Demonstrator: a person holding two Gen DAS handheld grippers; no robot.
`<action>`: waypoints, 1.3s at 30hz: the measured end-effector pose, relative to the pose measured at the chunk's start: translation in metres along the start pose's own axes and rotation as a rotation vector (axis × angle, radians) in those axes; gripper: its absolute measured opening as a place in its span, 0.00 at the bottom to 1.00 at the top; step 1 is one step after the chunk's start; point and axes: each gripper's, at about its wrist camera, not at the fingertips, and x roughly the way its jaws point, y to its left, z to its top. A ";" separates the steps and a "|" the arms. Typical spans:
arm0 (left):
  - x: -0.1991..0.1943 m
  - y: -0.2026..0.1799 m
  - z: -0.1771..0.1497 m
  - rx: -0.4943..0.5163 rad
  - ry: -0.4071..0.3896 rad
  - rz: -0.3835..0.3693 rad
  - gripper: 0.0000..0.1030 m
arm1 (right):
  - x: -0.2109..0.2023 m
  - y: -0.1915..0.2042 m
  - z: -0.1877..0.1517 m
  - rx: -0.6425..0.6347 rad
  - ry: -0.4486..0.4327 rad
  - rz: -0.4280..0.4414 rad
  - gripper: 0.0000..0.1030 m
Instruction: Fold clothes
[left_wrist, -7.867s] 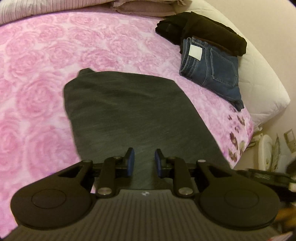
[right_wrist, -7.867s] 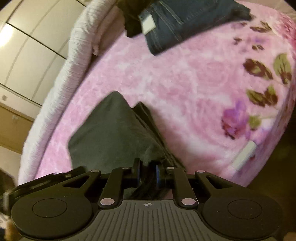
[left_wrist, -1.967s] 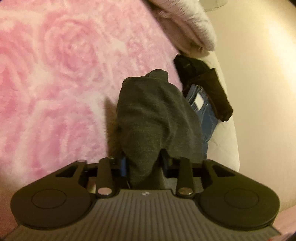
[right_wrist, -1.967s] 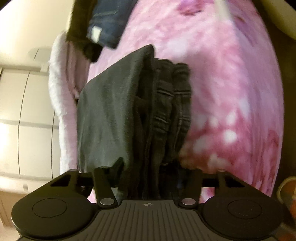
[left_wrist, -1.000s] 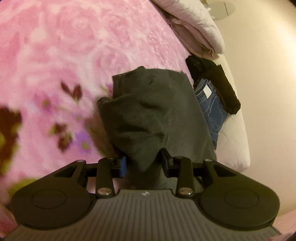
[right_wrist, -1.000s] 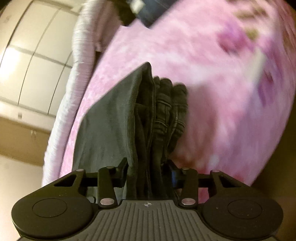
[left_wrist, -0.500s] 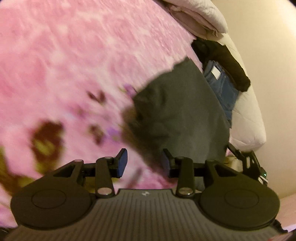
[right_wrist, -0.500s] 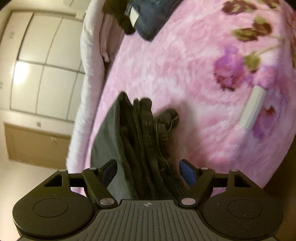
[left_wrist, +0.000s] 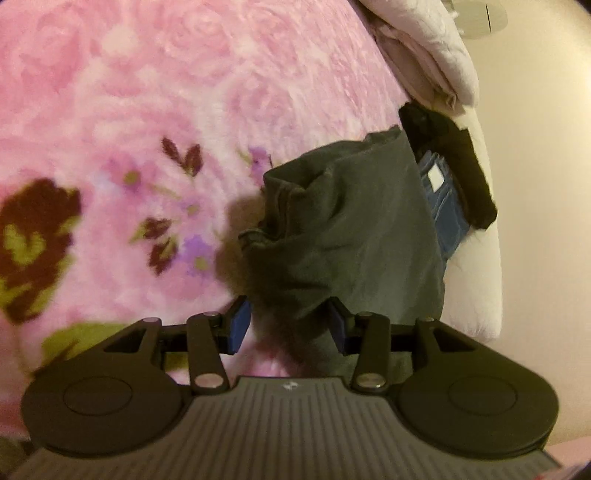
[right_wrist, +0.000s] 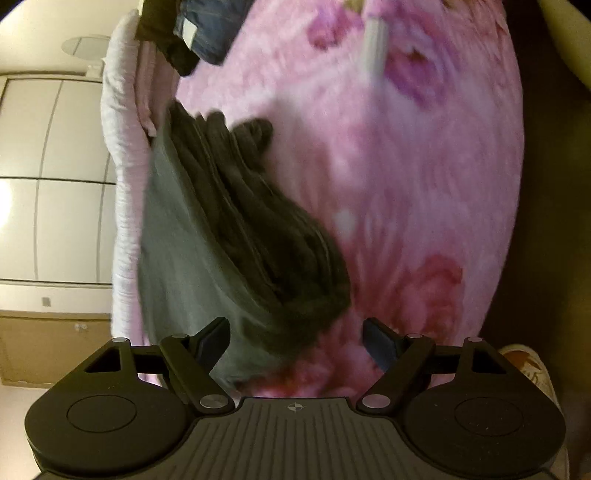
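**A:** Left gripper (left_wrist: 287, 328) nearest the lens — blue pads spread, just been opening, a loose corner of the folded dark grey knit garment (left_wrist: 354, 236) lying between them but not pinched. A second back, clamped tight on that same cloth.

**B:** Same on the other side. Right gripper (right_wrist: 295, 343) spread wide, jaws just opened too; folded edge of the garment (right_wrist: 236, 236) sitting off to its left finger, pink fleece showing in the gap. Clamped on the stacked layers a second ago.

**A:** So, let go with both. Bundle now down on the pink rose-print fleece blanket (left_wrist: 155, 110), slumped a bit — layered edges fanned out, one corner bunched.

**B:** Looks like the fold finished and the piece dropped. Maybe needs a tidy-up or a shift to the pile.

**A:** Farther back, folded blue denim jeans with a white label (left_wrist: 441, 199) and a black folded garment (left_wrist: 461, 162) at the bed's edge, close behind the grey one. Pale quilted bedding (left_wrist: 424, 44) beyond.

**B:** Likely next: stack it there.
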 end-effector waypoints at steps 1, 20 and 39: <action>0.004 0.000 0.001 0.001 -0.007 -0.010 0.38 | 0.003 -0.002 -0.003 0.018 -0.013 0.009 0.78; -0.043 -0.047 0.071 0.449 0.119 0.091 0.36 | -0.055 0.048 0.070 -0.245 -0.027 -0.026 0.76; 0.019 -0.088 0.139 0.554 0.383 -0.040 0.42 | 0.011 0.068 0.076 -0.358 0.043 -0.147 0.77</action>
